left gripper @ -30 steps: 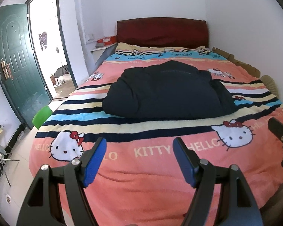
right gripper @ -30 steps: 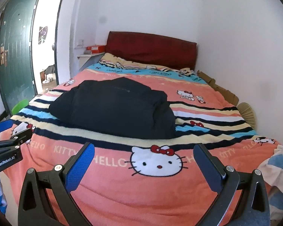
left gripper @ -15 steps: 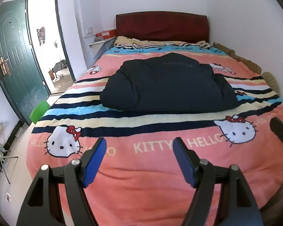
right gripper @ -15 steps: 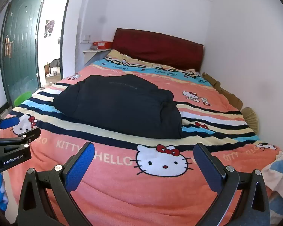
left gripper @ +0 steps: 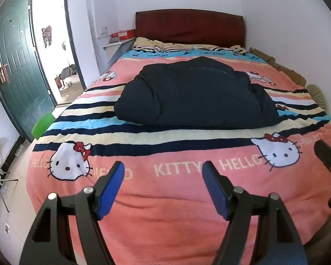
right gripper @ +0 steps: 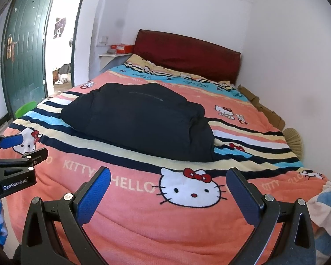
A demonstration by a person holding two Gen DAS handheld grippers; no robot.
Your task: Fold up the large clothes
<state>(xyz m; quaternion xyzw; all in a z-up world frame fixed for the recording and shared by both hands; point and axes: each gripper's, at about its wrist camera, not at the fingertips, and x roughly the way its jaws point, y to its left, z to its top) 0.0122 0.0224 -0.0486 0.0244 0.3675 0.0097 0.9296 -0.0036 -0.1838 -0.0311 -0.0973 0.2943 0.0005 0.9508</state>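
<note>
Covering bed, striped blanket (left gripper: pixel 165 190) w/ folded dark jacket (left gripper: pixel 196 97), green door (left gripper: pixel 17 66) ajar, both claws spread, empty.

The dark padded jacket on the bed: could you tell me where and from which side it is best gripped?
Probably its near hem. The dark padded jacket lies flat across the blanket, long edge facing both open grippers, left gripper and right gripper. Come from the foot of the bed, one gripper pinching each near corner.
</note>
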